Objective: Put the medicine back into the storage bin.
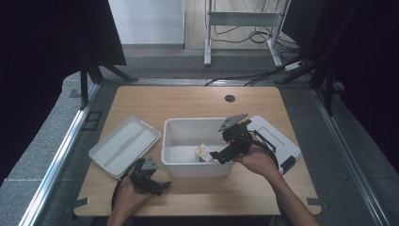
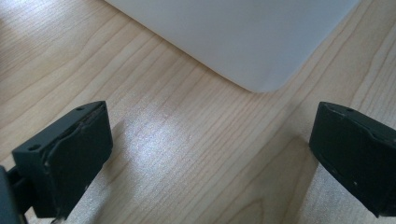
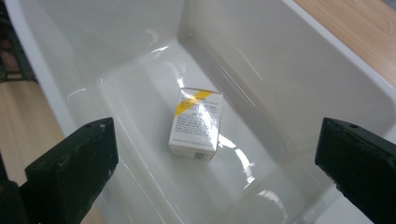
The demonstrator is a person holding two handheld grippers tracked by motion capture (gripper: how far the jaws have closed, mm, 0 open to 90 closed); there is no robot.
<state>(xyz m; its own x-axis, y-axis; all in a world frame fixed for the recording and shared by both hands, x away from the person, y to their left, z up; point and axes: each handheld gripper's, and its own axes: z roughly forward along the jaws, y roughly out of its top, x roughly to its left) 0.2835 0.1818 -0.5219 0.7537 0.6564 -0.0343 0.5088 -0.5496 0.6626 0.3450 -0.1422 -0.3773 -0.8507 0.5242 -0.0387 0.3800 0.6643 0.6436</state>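
Small white cardboard carton with yellow corner stripe [image 3: 195, 123] lies flat on floor of white plastic bin [image 1: 175, 141]. Right gripper [image 1: 225, 149] above it, jaws wide apart, empty. Left gripper [image 1: 157, 186] jaws apart over wooden table [image 2: 187, 154]. Carton likely light, crushable, glossy; grip across narrow sides.

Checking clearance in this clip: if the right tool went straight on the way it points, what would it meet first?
Most likely the small white and yellow box lying on the floor of the white bin. The open right tool points down at it; depth is unclear.
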